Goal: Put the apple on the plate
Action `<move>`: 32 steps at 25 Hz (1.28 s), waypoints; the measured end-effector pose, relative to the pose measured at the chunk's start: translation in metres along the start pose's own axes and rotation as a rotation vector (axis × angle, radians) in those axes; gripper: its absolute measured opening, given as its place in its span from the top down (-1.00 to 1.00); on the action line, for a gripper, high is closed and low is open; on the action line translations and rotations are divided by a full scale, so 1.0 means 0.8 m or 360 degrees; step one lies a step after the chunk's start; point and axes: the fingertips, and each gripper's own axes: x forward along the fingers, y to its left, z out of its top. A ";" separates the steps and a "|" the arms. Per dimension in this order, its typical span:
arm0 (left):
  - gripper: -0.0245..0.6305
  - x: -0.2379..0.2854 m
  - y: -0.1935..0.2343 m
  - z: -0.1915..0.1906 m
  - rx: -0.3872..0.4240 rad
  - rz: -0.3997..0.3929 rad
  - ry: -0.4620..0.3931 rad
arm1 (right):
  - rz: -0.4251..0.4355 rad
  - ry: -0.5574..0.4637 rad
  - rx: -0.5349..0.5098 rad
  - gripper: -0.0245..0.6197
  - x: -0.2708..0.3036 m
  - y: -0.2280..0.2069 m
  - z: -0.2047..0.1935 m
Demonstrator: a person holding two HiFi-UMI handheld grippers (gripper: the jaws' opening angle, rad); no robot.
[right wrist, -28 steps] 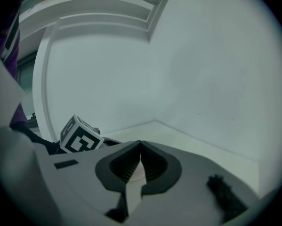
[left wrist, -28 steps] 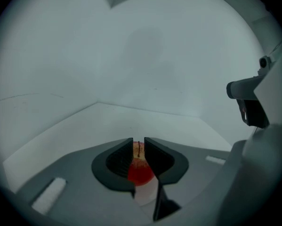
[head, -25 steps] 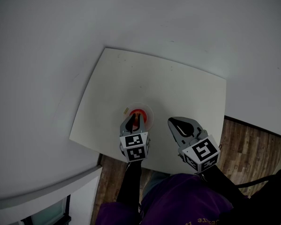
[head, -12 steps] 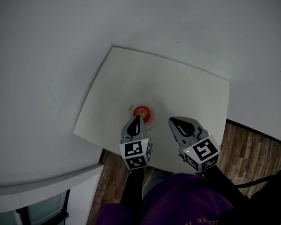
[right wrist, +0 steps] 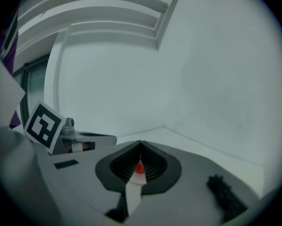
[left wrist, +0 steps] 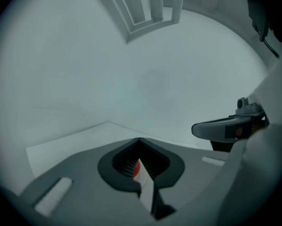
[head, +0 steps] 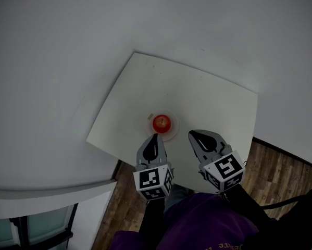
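Apple (head: 161, 122) sits in the middle of the small pale plate (head: 171, 131), stalk dimple up, not far from the near edge of the desk (head: 208, 92) — so by the look of it the placing is done and what is left is a clean retreat. Left claw (head: 155, 136) hangs just short of the plate's near rim, its jaws pressed together with nothing between them; its own view shows only a thin slit with a sliver of red and of white beyond it. Right claw (head: 192, 134) is off to the plate's right, apart from it, jaws likewise together and empty, with the same red speck down its slit.

To finish well, I would draw the left claw straight back toward the body and a little upward, not sideways. Its tips are the nearest thing to the rim, and a low sweep could nudge the plate toward the desk edge and set the round apple rolling. Closed jaws suit this — narrow tips leave more room. The right claw has no need to cross over the plate. A small tan scrap (head: 150, 116) lies just beside the plate's far left rim; I cannot tell what it is, and it is best left alone
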 end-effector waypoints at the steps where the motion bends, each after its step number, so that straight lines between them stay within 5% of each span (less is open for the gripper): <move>1: 0.90 -0.006 -0.001 -0.001 0.0009 0.0008 -0.0001 | -0.0001 -0.0008 -0.0004 0.89 -0.002 0.001 0.001; 32: 0.90 -0.044 0.000 -0.003 0.0027 0.0082 -0.0029 | 0.0041 -0.0034 -0.0039 0.90 -0.009 0.016 0.006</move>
